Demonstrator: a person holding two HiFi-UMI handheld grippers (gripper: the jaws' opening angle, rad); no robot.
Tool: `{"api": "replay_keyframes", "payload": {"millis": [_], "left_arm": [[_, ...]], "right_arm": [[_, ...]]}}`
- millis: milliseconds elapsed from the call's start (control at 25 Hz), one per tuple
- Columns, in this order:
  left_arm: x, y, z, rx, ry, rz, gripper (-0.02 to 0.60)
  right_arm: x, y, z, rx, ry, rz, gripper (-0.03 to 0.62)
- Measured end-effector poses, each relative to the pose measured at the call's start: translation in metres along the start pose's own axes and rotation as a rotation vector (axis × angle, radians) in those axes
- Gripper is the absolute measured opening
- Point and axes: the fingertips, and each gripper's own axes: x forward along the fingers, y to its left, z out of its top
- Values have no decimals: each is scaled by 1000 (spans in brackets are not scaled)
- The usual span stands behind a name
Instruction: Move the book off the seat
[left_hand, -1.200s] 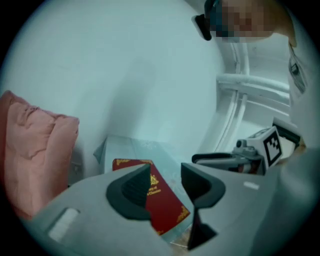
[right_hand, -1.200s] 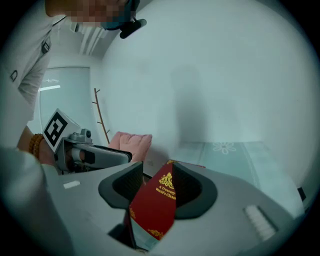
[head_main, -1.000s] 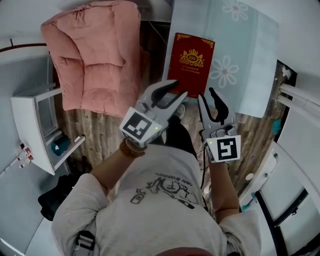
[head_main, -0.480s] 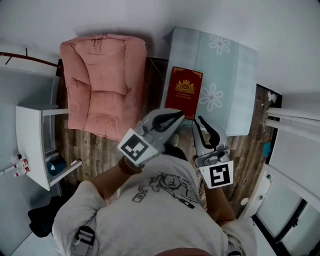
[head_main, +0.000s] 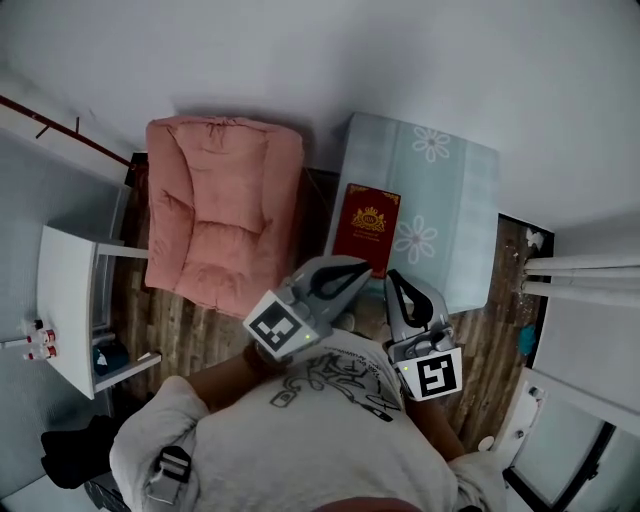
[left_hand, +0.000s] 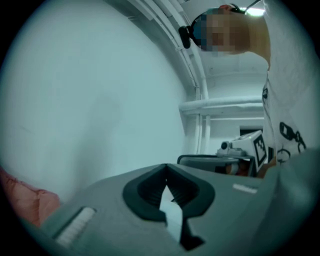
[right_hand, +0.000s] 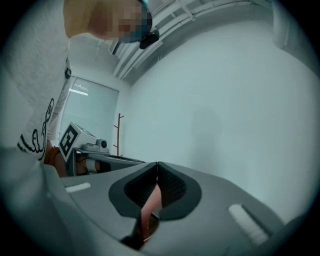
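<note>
Lying flat, red book (head_main: 367, 228), gold crest (head_main: 369, 217)

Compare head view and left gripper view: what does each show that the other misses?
Head view only: the red book lying on the flowered table, the pink armchair beside it, and a white shelf unit.
Left gripper view only: the left gripper from close up, with its jaws shut tip to tip and nothing between them.
Both: the right gripper's marker cube and the person's printed shirt.
</note>
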Motion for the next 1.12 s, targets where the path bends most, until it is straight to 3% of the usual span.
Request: {"api": "replay_keyframes", "payload": {"millis": [320,1120], "left_arm": [[-1,-12,22,29,-42,-36,2],[2,-4,17,11,-35,-23,2]], "right_arm": [[-1,9,19,-29,-16,11,8],[3,1,14,-16,7,11,8]]}}
